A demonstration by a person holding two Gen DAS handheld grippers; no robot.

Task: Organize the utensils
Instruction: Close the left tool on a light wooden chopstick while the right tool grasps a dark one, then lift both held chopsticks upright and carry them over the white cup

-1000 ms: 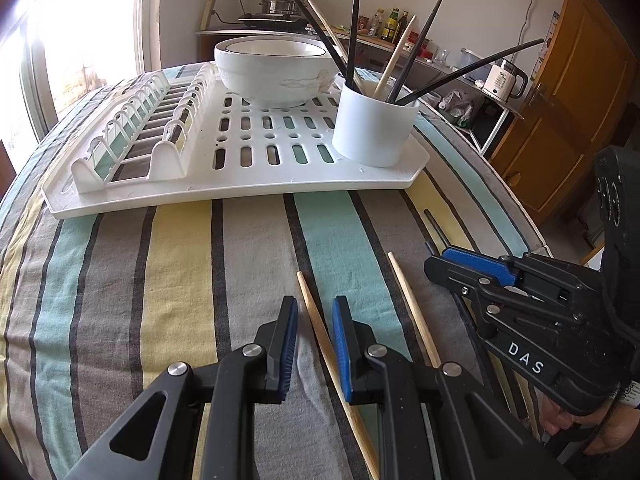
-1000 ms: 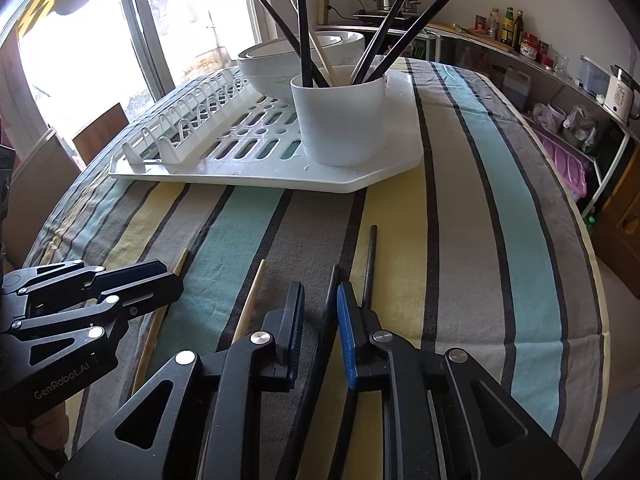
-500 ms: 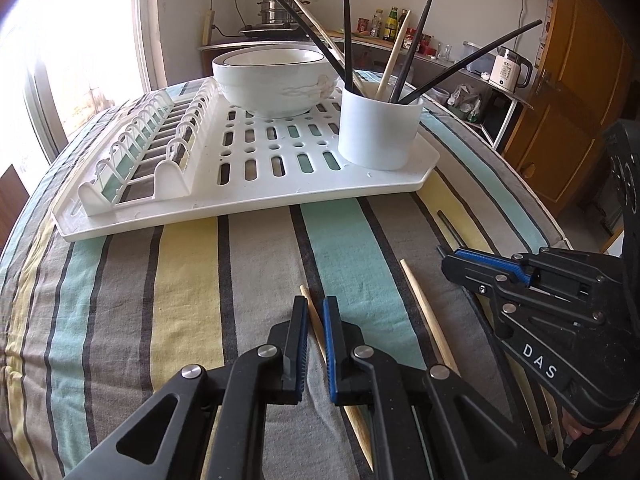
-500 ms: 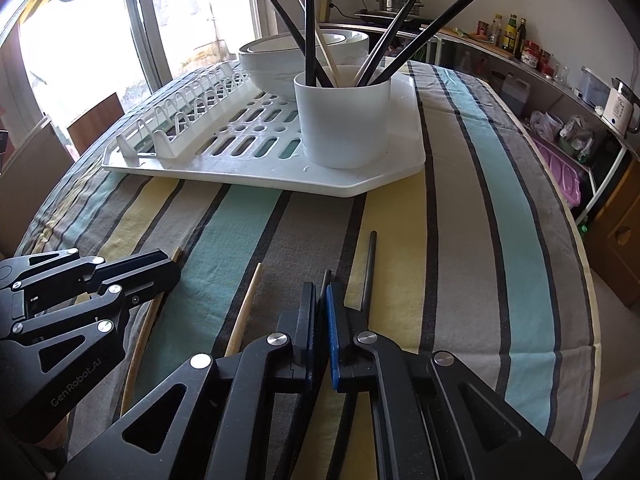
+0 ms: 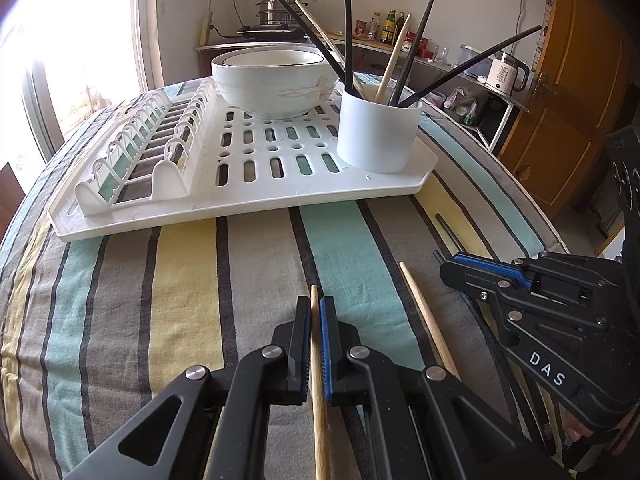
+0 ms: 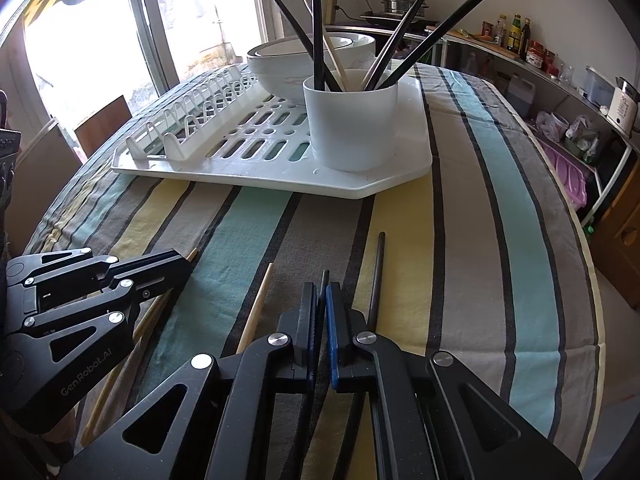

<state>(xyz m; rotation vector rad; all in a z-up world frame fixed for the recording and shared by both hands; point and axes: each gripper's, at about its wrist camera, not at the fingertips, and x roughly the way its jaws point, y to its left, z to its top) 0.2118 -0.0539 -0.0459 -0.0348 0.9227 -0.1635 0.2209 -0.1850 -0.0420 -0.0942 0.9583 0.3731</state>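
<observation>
My left gripper (image 5: 315, 305) is shut on a wooden chopstick (image 5: 319, 400) that points toward the drying rack. My right gripper (image 6: 322, 293) is shut on a black chopstick (image 6: 323, 278), whose tip shows between the pads. A second wooden chopstick (image 5: 424, 320) and a second black chopstick (image 6: 376, 276) lie loose on the striped tablecloth between the grippers. A white utensil cup (image 5: 378, 134) with several black and wooden chopsticks stands on the white drying rack (image 5: 280, 196). The right gripper also shows in the left wrist view (image 5: 460, 264).
A white bowl (image 5: 276, 80) sits on the rack behind the cup. The rack's plate slots (image 5: 152, 140) are on its left. The table's right edge (image 6: 592, 280) drops off toward shelves and a wooden door. A chair back (image 6: 100, 124) stands at the window side.
Both grippers closed from open: the left onto the wooden chopstick, the right onto the black chopstick. Both views have drawn back and up slightly from the table.
</observation>
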